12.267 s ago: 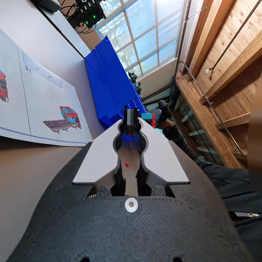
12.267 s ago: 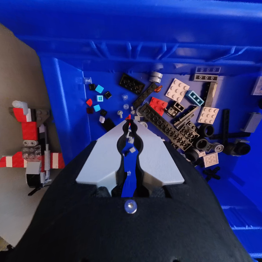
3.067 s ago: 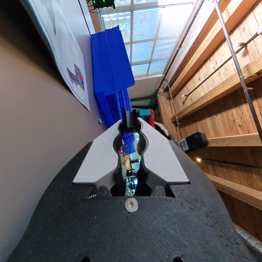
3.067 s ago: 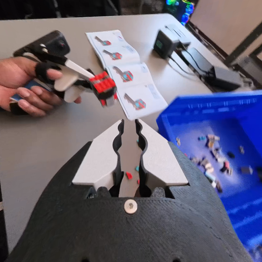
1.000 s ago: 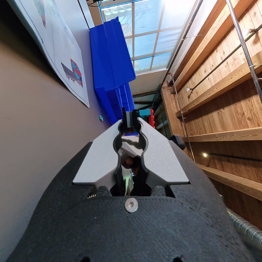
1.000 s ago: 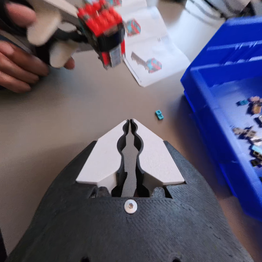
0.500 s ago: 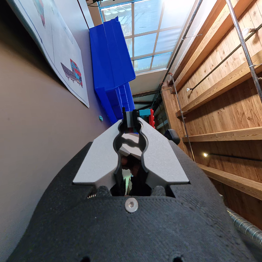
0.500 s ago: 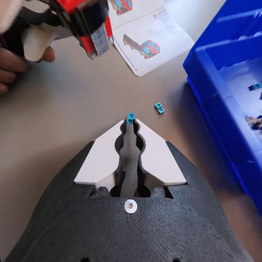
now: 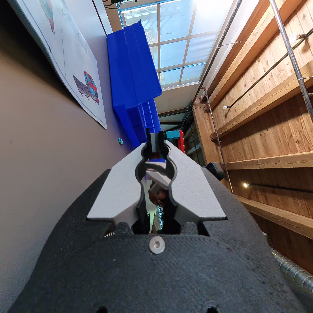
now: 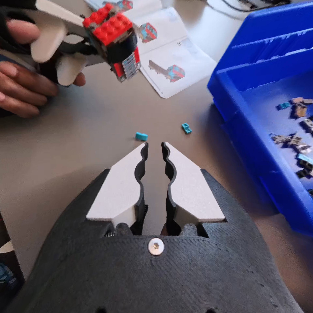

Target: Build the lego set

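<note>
Each gripper has a black, coarse-textured 3D-printed plastic body with 1 silver hex-socket screw at its centre. The left gripper (image 9: 156, 144) and the right gripper (image 10: 154, 144) each carry 2 light grey, wedge-shaped plastic fingers (image 10: 118, 183) lined with black wavy inner pads (image 10: 141, 167). A small coil spring shows at each left finger base. The person's left hand (image 10: 23, 84) wears a black fingerless glove (image 10: 10, 18).

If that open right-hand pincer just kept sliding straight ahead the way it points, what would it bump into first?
Probably the bare table. The right gripper points between the teal piece, just left of its line, and a second teal piece to the right; depth is unclear.
</note>
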Demonstrator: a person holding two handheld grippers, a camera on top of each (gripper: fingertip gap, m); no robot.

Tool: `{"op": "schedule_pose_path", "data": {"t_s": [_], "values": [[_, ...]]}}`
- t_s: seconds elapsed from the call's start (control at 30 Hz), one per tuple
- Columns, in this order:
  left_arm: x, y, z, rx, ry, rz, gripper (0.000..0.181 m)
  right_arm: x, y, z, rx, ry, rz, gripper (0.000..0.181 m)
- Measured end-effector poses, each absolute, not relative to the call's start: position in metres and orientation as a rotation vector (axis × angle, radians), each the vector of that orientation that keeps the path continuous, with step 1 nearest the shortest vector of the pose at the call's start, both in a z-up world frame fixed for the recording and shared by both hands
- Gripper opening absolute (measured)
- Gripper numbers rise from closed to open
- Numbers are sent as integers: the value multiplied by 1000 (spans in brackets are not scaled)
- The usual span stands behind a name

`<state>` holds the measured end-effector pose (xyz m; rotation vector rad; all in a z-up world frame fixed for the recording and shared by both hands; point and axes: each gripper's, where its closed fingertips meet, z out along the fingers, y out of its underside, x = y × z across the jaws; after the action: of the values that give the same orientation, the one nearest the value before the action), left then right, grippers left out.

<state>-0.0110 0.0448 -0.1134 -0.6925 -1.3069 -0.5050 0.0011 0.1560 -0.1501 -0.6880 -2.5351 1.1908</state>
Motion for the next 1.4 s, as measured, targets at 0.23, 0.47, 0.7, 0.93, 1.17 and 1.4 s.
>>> {"op": "schedule_pose_path", "data": {"t_s": [0.23,0.47,0.7,0.93,1.17,1.4], "values": [[-11,48,-113,-701,-1307,-506,16,9,142,-170,-625,-2603,1141,17],[-10,47,-114,-707,-1312,-504,16,-4,131,-177,-411,-2625,1085,18],[-11,45,-115,-703,-1317,-502,16,0,121,-165,50,-2738,1120,21],[-12,43,-115,-693,-1316,-503,16,-5,121,-184,124,-2799,955,13],[-12,40,-114,-683,-1311,-504,16,-6,122,-186,23,-2808,950,10],[-11,38,-113,-676,-1309,-500,16,-4,120,-186,17,-2801,962,13]]}}
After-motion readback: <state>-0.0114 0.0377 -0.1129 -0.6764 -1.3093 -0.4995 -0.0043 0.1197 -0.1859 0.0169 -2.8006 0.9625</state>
